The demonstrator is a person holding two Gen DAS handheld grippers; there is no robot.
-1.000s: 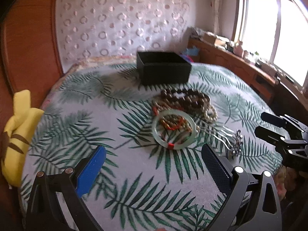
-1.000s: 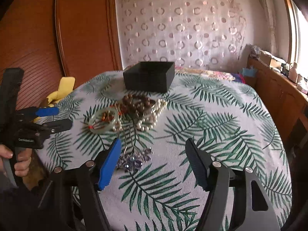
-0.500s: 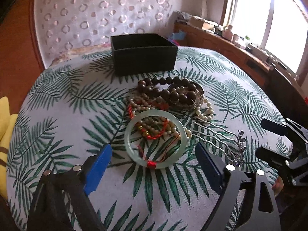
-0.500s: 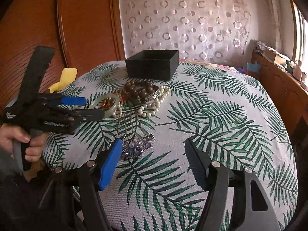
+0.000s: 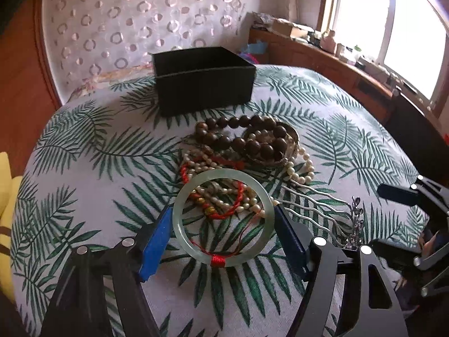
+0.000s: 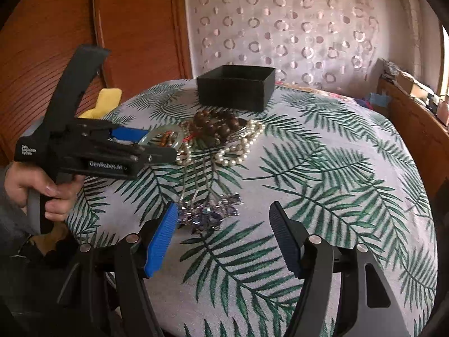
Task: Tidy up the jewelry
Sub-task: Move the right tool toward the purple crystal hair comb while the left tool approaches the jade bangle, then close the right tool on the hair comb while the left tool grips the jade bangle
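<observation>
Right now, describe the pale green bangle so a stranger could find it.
On the leaf-print tablecloth, in front of the open black box, lies a jewelry heap. At its near edge, between the closing left gripper fingers, sits the pale green jade bangle: the one smooth solid ring, with a red thread knot.

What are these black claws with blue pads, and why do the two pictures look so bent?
They are no robot: a person's hand squeezes a handle that works a two-finger gripper, one in each hand. A wide-angle camera sits on each gripper and looks along its fingers, which bends the picture.

One view is from the left gripper. Its jaws are closing around a pale green bangle, which lies between the pads; I cannot tell that they press on it yet. The other view is from the right gripper, with its jaws opening and nothing between them, beside a purple hair comb.

On the leaf-print cloth also lie brown beads, pearls, a red cord and an open black box.
</observation>
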